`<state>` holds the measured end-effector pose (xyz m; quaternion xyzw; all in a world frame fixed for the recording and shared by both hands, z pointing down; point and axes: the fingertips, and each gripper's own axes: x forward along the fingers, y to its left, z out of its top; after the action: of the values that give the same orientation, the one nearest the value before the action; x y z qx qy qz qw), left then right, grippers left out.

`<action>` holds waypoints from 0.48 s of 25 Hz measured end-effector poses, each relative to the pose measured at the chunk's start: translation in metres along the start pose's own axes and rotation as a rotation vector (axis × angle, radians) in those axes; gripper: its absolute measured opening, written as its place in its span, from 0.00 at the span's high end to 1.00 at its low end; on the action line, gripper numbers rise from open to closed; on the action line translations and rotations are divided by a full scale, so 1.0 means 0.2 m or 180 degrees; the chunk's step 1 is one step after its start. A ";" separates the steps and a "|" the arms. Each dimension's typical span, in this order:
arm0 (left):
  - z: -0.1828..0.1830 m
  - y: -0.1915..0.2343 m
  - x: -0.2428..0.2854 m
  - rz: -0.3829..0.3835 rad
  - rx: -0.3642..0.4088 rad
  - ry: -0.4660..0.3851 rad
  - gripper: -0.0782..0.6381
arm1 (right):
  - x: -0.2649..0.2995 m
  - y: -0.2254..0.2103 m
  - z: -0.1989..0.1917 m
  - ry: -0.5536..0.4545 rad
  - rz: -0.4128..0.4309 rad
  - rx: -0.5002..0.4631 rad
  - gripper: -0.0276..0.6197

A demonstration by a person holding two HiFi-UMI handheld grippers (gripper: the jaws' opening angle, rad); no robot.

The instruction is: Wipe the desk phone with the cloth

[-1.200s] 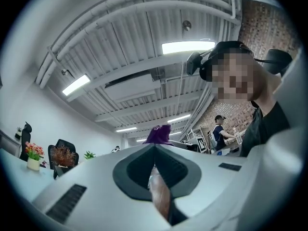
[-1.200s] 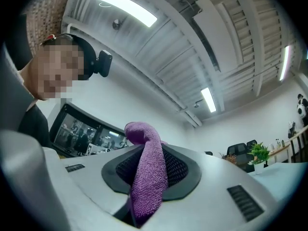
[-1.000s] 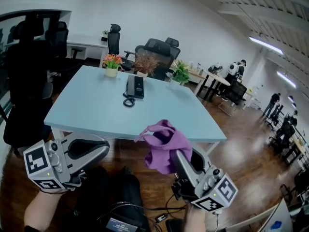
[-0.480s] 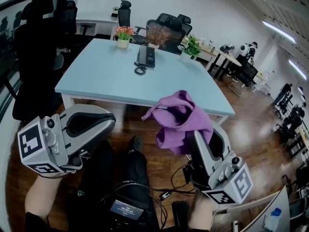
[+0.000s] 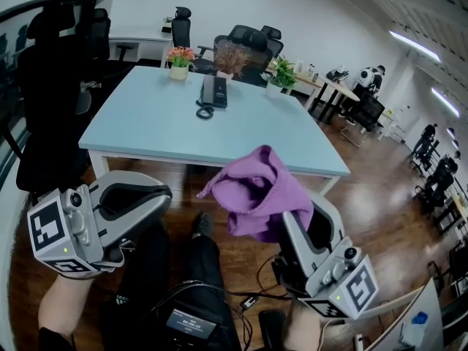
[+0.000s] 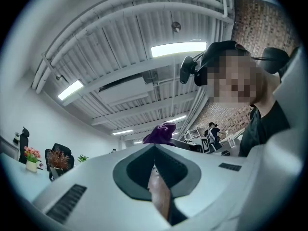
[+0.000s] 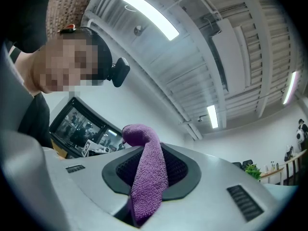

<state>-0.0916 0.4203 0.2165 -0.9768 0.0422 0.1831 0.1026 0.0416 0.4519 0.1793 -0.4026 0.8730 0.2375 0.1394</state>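
The black desk phone (image 5: 213, 92) lies at the far side of the light blue table (image 5: 153, 134), its coiled cord (image 5: 204, 112) in front of it. My right gripper (image 5: 291, 221) is shut on a purple cloth (image 5: 256, 192), which bunches up above the jaws well short of the table's near edge. In the right gripper view the cloth (image 7: 147, 177) hangs as a strip from the seam of the shut right gripper (image 7: 149, 179). My left gripper (image 5: 162, 196) is held low at the left, shut and empty. The left gripper (image 6: 155, 170) points up at the ceiling; the cloth (image 6: 161, 134) shows beyond it.
A flower pot (image 5: 179, 55), a dried plant (image 5: 230, 55) and a green plant (image 5: 280, 75) line the table's far edge. Black office chairs stand behind it and at the left (image 5: 51, 123). A device with cables (image 5: 186, 320) sits on the person's lap over the wooden floor (image 5: 380, 189).
The head view has swung, so the table sits more to the left. The right gripper and the cloth have drifted slightly left. Both grippers stay shut.
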 end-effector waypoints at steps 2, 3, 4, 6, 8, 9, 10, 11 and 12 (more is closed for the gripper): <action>-0.02 0.02 0.01 -0.0005 -0.0010 0.0007 0.87 | 0.01 -0.01 -0.02 0.0011 0.0015 0.0035 0.86; -0.02 0.03 0.01 -0.0010 -0.0006 0.0010 0.87 | 0.01 -0.01 -0.03 0.0018 0.0029 0.0049 0.86; -0.03 0.03 0.01 -0.0016 0.0004 0.0013 0.87 | 0.01 -0.01 -0.04 0.0027 0.0037 0.0040 0.86; -0.03 0.02 0.01 -0.0031 0.0025 0.0009 0.87 | 0.00 0.01 -0.04 0.0035 0.0043 0.0014 0.86; -0.02 -0.01 0.01 -0.0037 0.0020 0.0001 0.87 | 0.01 0.03 -0.02 0.0027 0.0057 0.0037 0.86; -0.01 -0.02 0.01 -0.0043 0.0028 -0.0001 0.87 | 0.01 0.04 -0.02 0.0027 0.0059 0.0039 0.86; -0.01 -0.02 0.01 -0.0049 0.0042 -0.0002 0.87 | 0.01 0.05 -0.01 0.0028 0.0055 0.0028 0.86; 0.00 -0.02 0.01 -0.0052 0.0048 -0.0002 0.87 | 0.02 0.05 -0.01 0.0029 0.0053 0.0022 0.86; 0.00 -0.02 0.01 -0.0052 0.0044 -0.0001 0.87 | 0.02 0.05 -0.01 0.0030 0.0049 0.0016 0.86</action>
<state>-0.0902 0.4238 0.2166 -0.9764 0.0354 0.1821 0.1108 0.0314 0.4541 0.1817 -0.3966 0.8773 0.2345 0.1345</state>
